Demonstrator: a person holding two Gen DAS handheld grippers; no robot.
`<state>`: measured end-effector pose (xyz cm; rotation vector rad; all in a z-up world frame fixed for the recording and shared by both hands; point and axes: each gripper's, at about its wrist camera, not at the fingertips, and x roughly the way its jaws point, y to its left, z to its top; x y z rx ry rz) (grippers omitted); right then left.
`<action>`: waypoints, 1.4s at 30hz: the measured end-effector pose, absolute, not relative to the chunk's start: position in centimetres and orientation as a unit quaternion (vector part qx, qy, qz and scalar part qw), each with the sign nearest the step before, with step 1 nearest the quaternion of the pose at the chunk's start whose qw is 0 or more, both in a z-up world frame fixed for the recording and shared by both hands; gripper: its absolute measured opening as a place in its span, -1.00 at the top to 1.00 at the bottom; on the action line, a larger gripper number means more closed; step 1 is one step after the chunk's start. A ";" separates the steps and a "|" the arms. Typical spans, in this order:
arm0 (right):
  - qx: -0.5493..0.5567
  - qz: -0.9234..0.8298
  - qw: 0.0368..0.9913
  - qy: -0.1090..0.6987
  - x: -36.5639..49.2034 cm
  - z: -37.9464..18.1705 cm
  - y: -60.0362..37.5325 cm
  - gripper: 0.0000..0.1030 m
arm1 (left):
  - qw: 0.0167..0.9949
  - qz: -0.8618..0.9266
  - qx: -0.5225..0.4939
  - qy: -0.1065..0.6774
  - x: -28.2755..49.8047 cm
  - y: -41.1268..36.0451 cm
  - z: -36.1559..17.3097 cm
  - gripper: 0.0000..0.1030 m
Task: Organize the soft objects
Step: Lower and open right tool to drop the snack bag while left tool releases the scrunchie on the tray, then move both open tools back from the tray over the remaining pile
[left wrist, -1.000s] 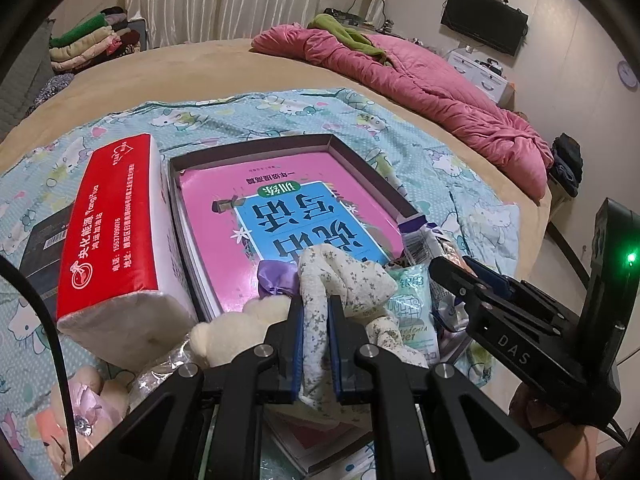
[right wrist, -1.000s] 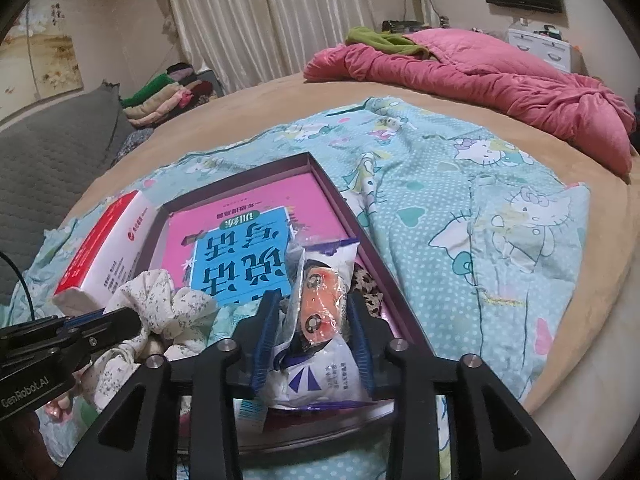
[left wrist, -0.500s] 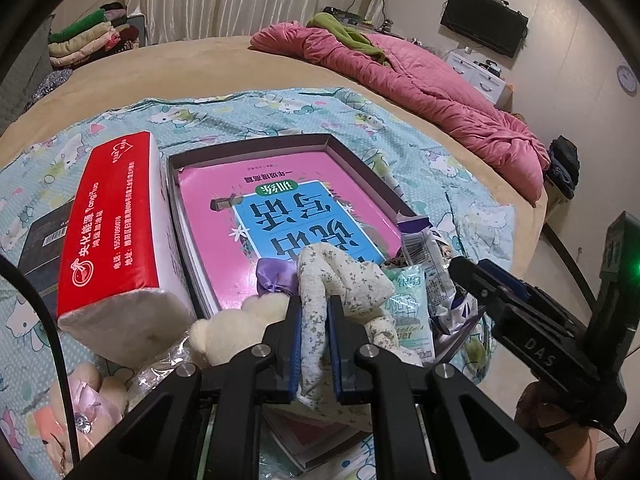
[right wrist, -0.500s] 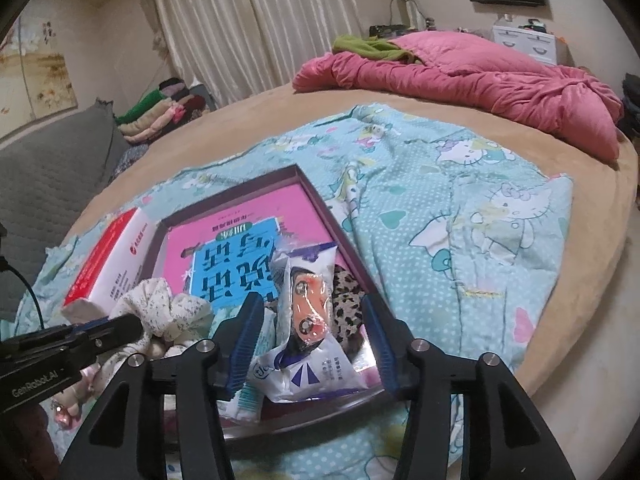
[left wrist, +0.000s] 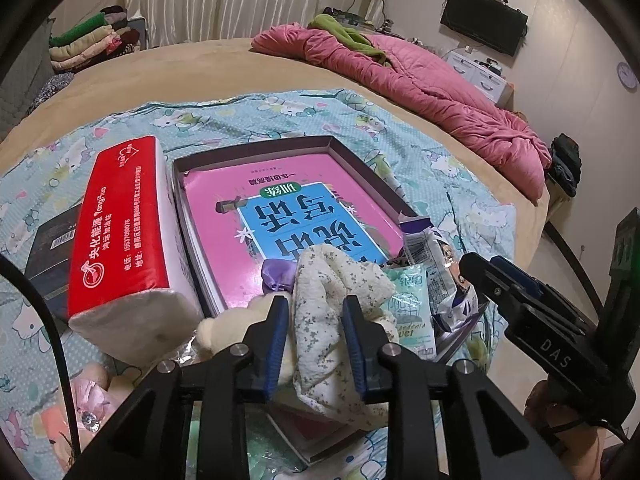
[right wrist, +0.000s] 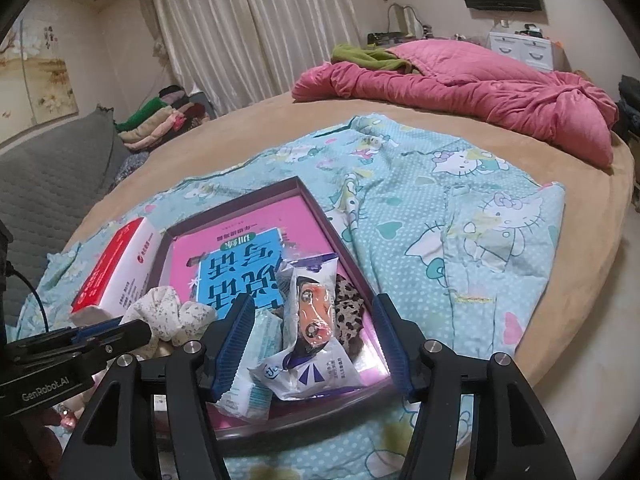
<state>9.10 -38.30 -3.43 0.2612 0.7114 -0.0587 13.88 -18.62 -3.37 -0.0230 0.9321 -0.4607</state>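
Left gripper [left wrist: 316, 336] – jaws have just been opening, the floral cloth [left wrist: 332, 300] sits between them. The blue pads sit right at the cloth's sides; it bulges between them, so I can't tell if they press or only touch. The cloth is bunched at the near end of the tray [left wrist: 360, 164], draped over the tray's near edge, partly on the pink book [left wrist: 280, 208] that lies flat in the tray. A purple scrap [left wrist: 274, 274] peeks out just behind the cloth.

Right gripper [right wrist: 316, 344] – jaws have just been opening and now stand wide. The white snack packet [right wrist: 308, 344] lies between them, clear of both pads, gap on each side. The packet rests in the tray's near right corner, on top of a leopard-print piece [right wrist: 350, 312]. A pale green wipes pack [right wrist: 256, 364] lies just left of the packet, against the right gripper's left pad as far as the view shows.

Red-and-white tissue pack [left wrist: 124, 232] lies just outside the tray's left wall, on the cartoon-print sheet [right wrist: 460, 216]. A cream plush toy [left wrist: 236, 320] is near the left gripper, between the tissue pack and the cloth. A dark box [left wrist: 52, 248] sits left of the tissue pack. Pink quilt [right wrist: 480, 88] is well apart at the far side of the bed.
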 end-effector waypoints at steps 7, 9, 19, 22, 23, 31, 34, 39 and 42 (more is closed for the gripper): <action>0.131 -0.028 0.929 0.345 8.9 -3.1 -38.2 -0.22 | 0.872 -0.220 0.002 0.438 13.5 -18.6 -3.0 0.30; 0.131 -0.028 0.929 0.345 8.8 -3.0 -38.2 -0.22 | 0.874 -0.218 0.009 0.434 13.3 -18.5 -2.9 0.23; 0.134 -0.027 0.930 0.342 8.6 -2.5 -37.9 -0.23 | 0.878 -0.199 0.017 0.434 12.9 -17.1 -2.7 -0.08; 0.135 -0.026 0.930 0.340 8.4 -2.3 -37.9 -0.23 | 0.880 -0.199 0.012 0.431 12.8 -16.8 -2.4 -0.08; 0.135 -0.026 0.931 0.339 8.4 -2.2 -37.8 -0.23 | 0.881 -0.198 0.012 0.430 12.8 -16.7 -2.2 -0.08; 0.131 -0.031 0.932 0.336 8.2 -1.5 -37.6 -0.39 | 0.884 -0.199 0.006 0.424 12.5 -16.3 -1.3 -0.15; 0.130 -0.034 0.933 0.335 8.2 -1.4 -37.6 -0.44 | 0.886 -0.197 0.006 0.420 12.2 -16.2 -0.9 -0.18; 0.124 -0.038 0.934 0.334 8.0 -1.0 -37.3 -0.47 | 0.887 -0.194 0.002 0.418 11.8 -15.5 -0.3 -0.25; 0.118 -0.041 0.935 0.332 7.9 -0.7 -37.0 -0.49 | 0.888 -0.193 0.004 0.417 11.6 -15.2 0.0 -0.26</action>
